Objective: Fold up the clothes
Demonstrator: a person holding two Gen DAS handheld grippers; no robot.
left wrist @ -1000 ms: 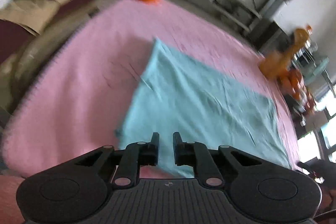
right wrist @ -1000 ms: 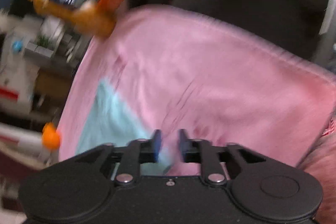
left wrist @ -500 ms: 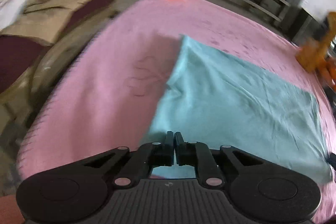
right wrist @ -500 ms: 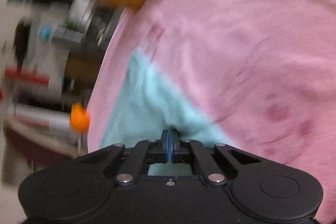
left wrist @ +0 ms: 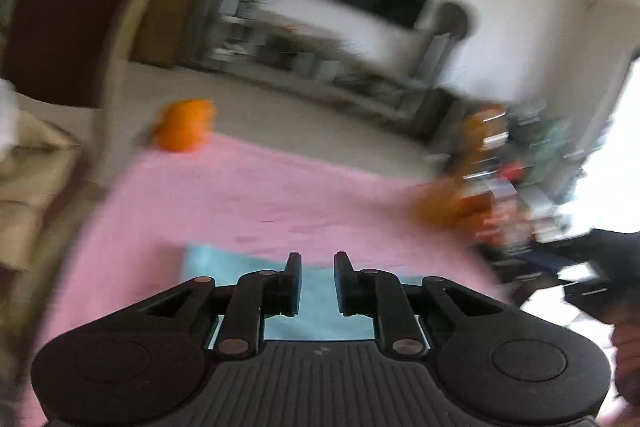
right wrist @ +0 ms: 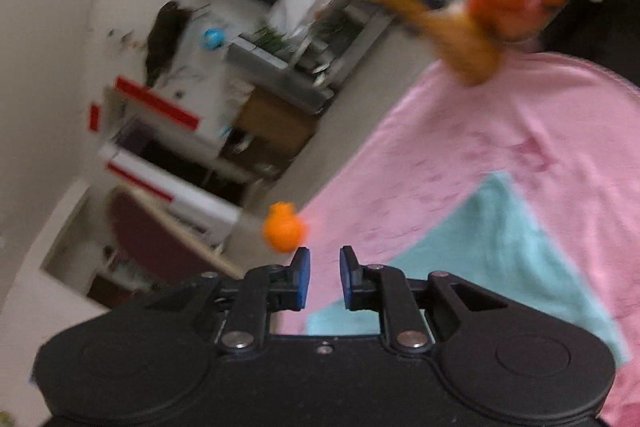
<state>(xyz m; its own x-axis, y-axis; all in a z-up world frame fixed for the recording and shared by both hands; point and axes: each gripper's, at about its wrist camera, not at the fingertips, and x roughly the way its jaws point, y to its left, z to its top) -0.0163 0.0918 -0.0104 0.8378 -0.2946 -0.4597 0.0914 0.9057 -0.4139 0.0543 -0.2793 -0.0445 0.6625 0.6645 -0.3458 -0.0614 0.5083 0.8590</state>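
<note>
Pink blanket (left wrist: 248,195) recedes; both grippers' jaws opening, lifted, empty.

Both wrist views look forward over the pink blanket (left wrist: 248,195).

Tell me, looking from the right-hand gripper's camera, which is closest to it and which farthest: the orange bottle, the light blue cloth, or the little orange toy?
1. Light blue cloth: just below and right of the opening, empty right gripper.
2. Little orange toy: slightly beyond the fingers, left, at the pink cover's edge.
3. Orange bottle: far end, upper right.
</note>
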